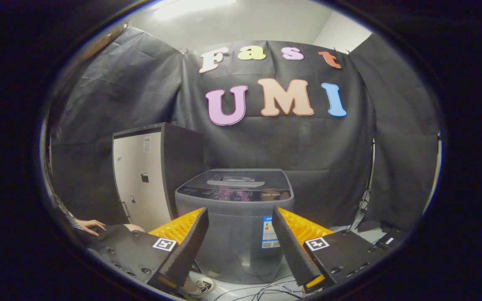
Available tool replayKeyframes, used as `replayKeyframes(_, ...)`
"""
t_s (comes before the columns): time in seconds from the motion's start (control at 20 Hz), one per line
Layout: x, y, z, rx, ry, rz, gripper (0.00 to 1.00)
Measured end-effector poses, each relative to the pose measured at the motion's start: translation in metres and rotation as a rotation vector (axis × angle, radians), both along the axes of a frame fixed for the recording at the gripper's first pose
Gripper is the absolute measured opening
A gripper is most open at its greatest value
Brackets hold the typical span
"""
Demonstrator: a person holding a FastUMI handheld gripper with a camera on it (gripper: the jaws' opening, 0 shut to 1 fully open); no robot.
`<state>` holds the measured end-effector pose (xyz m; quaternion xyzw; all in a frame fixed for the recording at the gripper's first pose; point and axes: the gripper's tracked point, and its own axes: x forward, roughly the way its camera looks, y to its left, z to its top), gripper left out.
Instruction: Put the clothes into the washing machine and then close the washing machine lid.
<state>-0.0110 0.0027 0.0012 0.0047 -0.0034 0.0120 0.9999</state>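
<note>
We find the washing machine [234, 221] standing on the floor, ahead of the gripper [239, 234] and framed between its two fingers, with its lid [234, 179] lying flat and closed over the tub. We see no clothes, so this arrangement fits two stages equally: a load already inside under a lid put back down, or a load not yet brought to a machine that is shut. We therefore prescribe no particular move. Should the lid need handling, we judge the raised handle at its centre to be the sound contact point, approached level and squarely to avoid the control panel [234, 194] along the front edge. We note the gripper's fingers spread wide apart, holding nothing and touching nothing. To the left of the machine stands a tall cabinet [140, 175]; beside the left finger a person's hand [90, 225] rests, and cables [266, 288] trail across the floor.
</note>
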Motion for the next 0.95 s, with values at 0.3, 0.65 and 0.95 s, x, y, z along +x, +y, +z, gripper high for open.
replayKeyframes(0.3,0.0008,-0.0007,0.0,-0.001,0.001,-0.001,0.96)
replayKeyframes(0.65,0.0002,-0.0003,-0.0005,-0.001,0.002,0.0,0.96)
replayKeyframes(0.95,0.0002,0.0014,-0.0008,-0.002,0.003,0.007,0.96)
